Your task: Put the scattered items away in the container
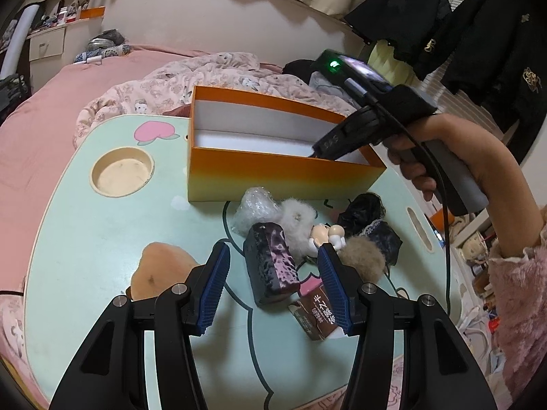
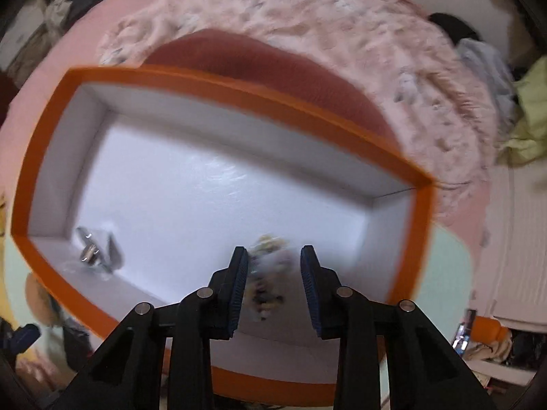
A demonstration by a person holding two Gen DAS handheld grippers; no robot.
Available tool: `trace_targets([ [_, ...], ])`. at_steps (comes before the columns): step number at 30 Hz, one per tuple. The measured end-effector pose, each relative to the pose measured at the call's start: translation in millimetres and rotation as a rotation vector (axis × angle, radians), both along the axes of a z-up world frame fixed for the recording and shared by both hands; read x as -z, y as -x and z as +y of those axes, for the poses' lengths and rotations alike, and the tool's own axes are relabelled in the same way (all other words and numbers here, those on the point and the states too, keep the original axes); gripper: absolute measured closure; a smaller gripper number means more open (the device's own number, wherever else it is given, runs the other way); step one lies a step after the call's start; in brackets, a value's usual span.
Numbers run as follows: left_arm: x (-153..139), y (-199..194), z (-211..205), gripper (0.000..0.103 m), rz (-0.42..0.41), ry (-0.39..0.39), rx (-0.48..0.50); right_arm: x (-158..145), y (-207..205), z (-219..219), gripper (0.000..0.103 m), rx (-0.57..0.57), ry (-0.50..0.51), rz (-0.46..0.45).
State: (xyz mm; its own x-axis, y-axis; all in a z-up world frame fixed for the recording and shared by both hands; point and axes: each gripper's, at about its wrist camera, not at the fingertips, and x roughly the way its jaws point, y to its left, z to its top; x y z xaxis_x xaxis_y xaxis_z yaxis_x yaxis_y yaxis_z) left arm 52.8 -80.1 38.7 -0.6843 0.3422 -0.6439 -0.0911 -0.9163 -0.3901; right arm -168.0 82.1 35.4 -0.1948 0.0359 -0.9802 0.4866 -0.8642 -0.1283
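Observation:
An orange box (image 1: pixel 273 174) with a white inside stands on the mint lap table (image 1: pixel 102 232). In front of it lie a purple velvet case (image 1: pixel 273 266), a white fluffy doll (image 1: pixel 304 222), a plastic bag (image 1: pixel 254 212), a black lace cloth (image 1: pixel 367 215), a brown pompom (image 1: pixel 364 259) and a brown carton (image 1: pixel 318 311). My left gripper (image 1: pixel 273 273) is open around the velvet case. My right gripper (image 2: pixel 275 273) is open over the box (image 2: pixel 239 82); a blurred colourful item (image 2: pixel 266 273) lies between its fingers. A small metal item (image 2: pixel 92 249) lies in the box's left corner.
The table has a round cup recess (image 1: pixel 123 172) at the left. A pink bed (image 1: pixel 51 109) with a crumpled quilt (image 1: pixel 218 75) lies behind. Dark jackets (image 1: pixel 461 27) hang at the right.

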Motion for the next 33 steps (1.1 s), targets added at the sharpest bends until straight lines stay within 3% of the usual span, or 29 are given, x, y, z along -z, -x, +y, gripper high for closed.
trace_targets([
  [1, -1, -1, 0, 0.049, 0.002, -0.001, 0.001, -1, -2, -2, 0.095, -0.023, 0.013, 0.003],
  [5, -2, -2, -2, 0.049, 0.004, -0.003, -0.007, -12, -7, 0, 0.095, -0.019, 0.057, 0.03],
  [10, -5, 1, -7, 0.049, 0.002, 0.0, -0.016, -54, -23, 26, 0.095, 0.017, 0.246, 0.132],
  [14, -25, 16, -14, 0.049, -0.03, -0.034, 0.01, -93, -71, 48, 0.095, -0.011, 0.402, 0.215],
  [17, -50, 42, -14, 0.049, -0.088, -0.049, 0.063, -104, -118, 65, 0.095, -0.038, 0.465, 0.274],
  [20, -61, 84, -5, 0.049, -0.192, -0.035, 0.116, -88, -156, 77, 0.094, -0.053, 0.509, 0.274],
  [23, -54, 130, 13, 0.049, -0.33, 0.089, 0.092, -60, -185, 81, 0.094, -0.037, 0.497, 0.267],
  [27, -42, 164, 36, 0.049, -0.369, 0.208, 0.047, -24, -196, 84, 0.094, 0.02, 0.462, 0.263],
  [33, -14, 183, 49, 0.049, -0.439, 0.237, -0.007, -11, -195, 87, 0.094, 0.032, 0.529, 0.267],
])
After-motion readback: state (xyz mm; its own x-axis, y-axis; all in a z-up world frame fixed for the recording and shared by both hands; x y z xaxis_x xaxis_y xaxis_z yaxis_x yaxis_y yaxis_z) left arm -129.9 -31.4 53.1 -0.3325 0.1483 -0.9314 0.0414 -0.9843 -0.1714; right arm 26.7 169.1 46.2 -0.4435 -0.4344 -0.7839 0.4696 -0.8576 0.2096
